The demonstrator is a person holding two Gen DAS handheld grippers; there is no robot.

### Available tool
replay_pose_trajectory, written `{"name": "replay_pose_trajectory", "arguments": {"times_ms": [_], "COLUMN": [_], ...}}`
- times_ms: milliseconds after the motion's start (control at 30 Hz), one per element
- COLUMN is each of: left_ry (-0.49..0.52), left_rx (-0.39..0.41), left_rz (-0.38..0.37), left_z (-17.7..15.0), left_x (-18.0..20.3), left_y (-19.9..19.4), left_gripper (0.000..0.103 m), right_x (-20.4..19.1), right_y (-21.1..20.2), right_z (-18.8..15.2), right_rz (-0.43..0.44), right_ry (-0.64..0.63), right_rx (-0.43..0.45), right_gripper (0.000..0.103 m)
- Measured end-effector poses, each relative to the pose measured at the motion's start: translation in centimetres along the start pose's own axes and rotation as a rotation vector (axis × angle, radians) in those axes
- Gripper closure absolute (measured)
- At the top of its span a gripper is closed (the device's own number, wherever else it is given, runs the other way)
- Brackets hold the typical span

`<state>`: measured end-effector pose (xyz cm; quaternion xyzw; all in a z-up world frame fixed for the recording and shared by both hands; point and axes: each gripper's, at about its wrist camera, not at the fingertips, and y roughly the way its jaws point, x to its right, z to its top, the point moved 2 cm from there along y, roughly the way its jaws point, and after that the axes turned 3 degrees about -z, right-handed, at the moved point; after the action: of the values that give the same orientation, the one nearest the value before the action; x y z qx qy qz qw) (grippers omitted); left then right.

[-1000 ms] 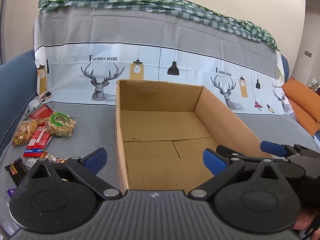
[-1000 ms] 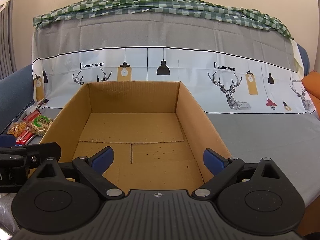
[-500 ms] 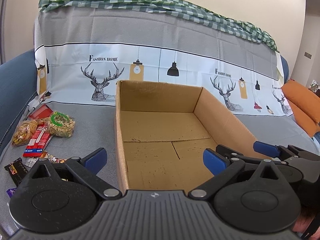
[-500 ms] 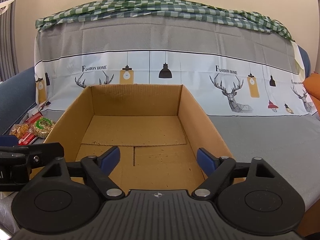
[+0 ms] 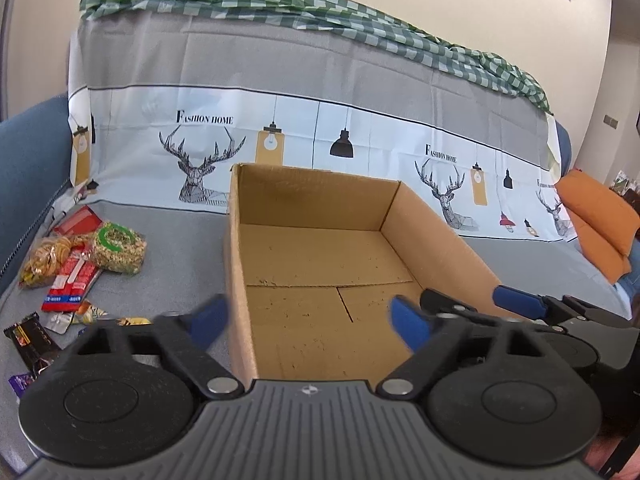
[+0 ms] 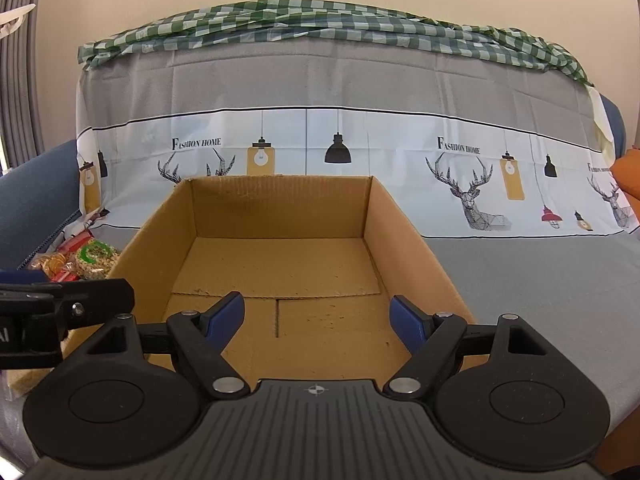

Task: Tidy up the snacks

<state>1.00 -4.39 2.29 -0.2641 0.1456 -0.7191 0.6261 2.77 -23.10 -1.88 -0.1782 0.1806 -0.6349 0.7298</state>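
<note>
An open, empty cardboard box stands on the grey-covered sofa seat. Left of it lies a pile of snack packets: a clear bag with a green ring label, a bag of golden snacks, a red packet, a dark bar and other small wrappers. My left gripper is open and empty, held over the box's near left wall. My right gripper is open and empty above the box's near edge; it also shows in the left wrist view.
A printed deer-and-lamp cloth covers the sofa back, with a green checked cloth on top. An orange cushion lies at the right. A blue sofa arm rises at the left.
Both grippers' fingers have drawn somewhat closer together but stay open. The right gripper has shifted slightly left and lifted its view. The left fingers blur with motion.
</note>
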Motion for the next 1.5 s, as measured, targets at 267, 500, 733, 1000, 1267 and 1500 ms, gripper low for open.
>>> {"name": "replay_pose_trajectory", "arguments": {"times_ms": [267, 500, 733, 1000, 1267, 1500], "left_ry": [-0.11, -0.33, -0.787, -0.799, -0.814, -0.845], "left_rx": [-0.055, -0.069, -0.098, -0.105, -0.168, -0.217], "left_rz": [-0.107, -0.067, -0.031, 0.094, 0.15, 0.182], "left_z": [3.3, 4.6, 2.5, 0.0, -1.2, -2.4], "left_x": [-5.4, -15.6, -25.1, -28.5, -30.0, -30.9], "left_y": [-1.8, -1.9, -2.1, -2.5, -1.8, -0.4], "left_gripper": [0.057, 0.057, 0.056, 0.047, 0.04, 0.025], "right_x": [-3.7, -9.3, -15.4, -19.6, -22.6, -24.3], "right_y": [-1.0, -2.5, -3.1, -0.2, 4.7, 8.0], "right_z": [1.5, 2.1, 1.6, -0.2, -4.2, -6.2], "right_rz": [0.064, 0.269, 0.433, 0.477, 0.417, 0.428], "right_ry": [0.035, 0.057, -0.012, -0.05, -0.062, -0.03], "right_rx": [0.034, 0.046, 0.038, -0.1, -0.305, -0.417], "right_gripper": [0.04, 0.046, 0.046, 0.046, 0.036, 0.015]}}
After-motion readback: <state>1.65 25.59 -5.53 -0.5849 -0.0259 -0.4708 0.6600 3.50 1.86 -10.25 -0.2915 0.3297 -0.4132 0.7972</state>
